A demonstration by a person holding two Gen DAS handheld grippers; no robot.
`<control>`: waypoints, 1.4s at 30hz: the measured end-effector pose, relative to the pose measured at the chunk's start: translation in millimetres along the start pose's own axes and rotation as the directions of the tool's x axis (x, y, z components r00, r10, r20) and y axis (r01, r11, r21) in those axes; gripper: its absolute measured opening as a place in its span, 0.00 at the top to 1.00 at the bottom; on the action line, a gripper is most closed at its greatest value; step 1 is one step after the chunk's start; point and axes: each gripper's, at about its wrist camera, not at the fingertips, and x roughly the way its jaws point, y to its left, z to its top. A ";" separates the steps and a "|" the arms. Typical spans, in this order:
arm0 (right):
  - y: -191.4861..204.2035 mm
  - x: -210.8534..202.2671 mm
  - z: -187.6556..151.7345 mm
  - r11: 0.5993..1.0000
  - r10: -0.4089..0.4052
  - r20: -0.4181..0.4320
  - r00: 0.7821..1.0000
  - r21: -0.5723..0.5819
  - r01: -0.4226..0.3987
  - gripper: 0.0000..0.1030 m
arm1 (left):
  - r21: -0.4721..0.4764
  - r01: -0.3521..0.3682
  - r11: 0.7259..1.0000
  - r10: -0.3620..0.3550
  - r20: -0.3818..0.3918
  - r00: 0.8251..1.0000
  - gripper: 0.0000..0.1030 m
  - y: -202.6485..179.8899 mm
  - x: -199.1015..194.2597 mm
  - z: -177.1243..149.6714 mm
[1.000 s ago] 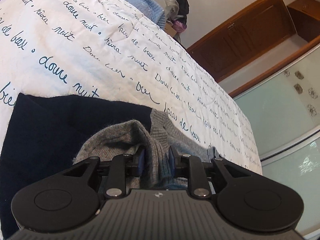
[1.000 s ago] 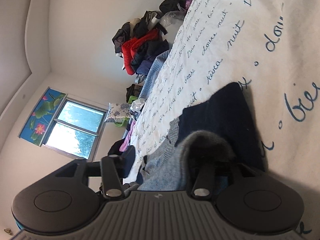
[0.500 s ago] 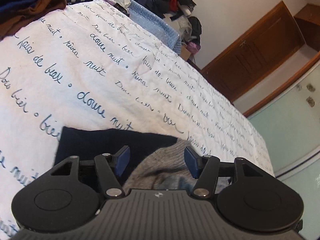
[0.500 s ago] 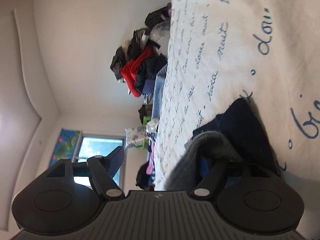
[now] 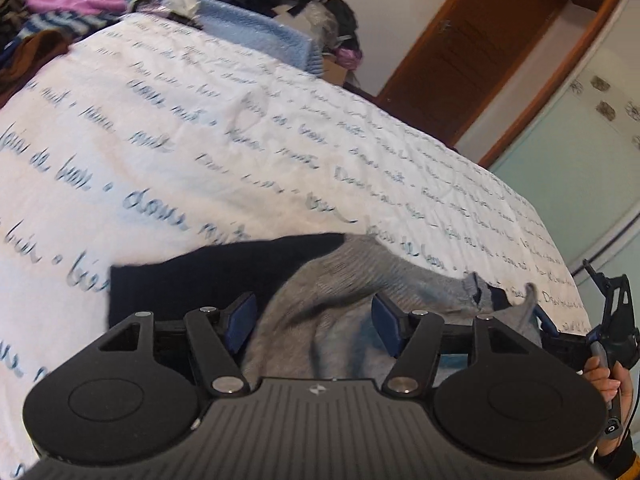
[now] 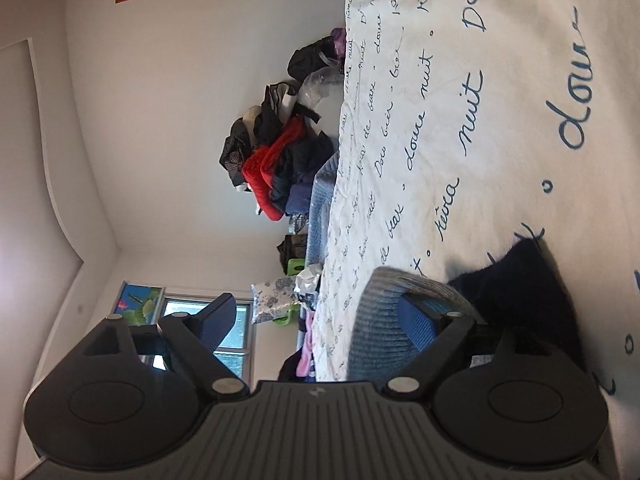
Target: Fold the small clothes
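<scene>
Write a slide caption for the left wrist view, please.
Open left gripper above a gray sweater on a bedspread.

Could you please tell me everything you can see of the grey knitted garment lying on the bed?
The grey knitted garment is a small, soft, ribbed knit, rumpled into a mound. It lies partly on a dark navy garment on the white bedspread printed with blue script. A blue inner layer peeks out near its lower edge. The left gripper has just been opening; the knit bulges between its pads, unpinched.
</scene>
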 end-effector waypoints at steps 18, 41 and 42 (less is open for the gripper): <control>16.8 10.9 -10.0 0.972 -0.089 -0.048 0.995 -0.221 0.076 0.09 | -0.007 -0.197 0.980 0.194 0.198 0.961 0.92 2.6 -7.6 13.6; 32.6 13.9 -42.0 0.901 -0.213 -0.081 0.974 -0.401 0.164 0.09 | 0.083 -0.067 0.994 0.065 0.028 0.997 0.93 -12.1 22.2 1.0; 32.6 13.1 -42.9 0.900 -0.218 -0.086 0.972 -0.402 0.167 0.09 | 0.092 -0.074 0.993 0.069 0.056 0.996 0.94 -15.0 19.5 1.3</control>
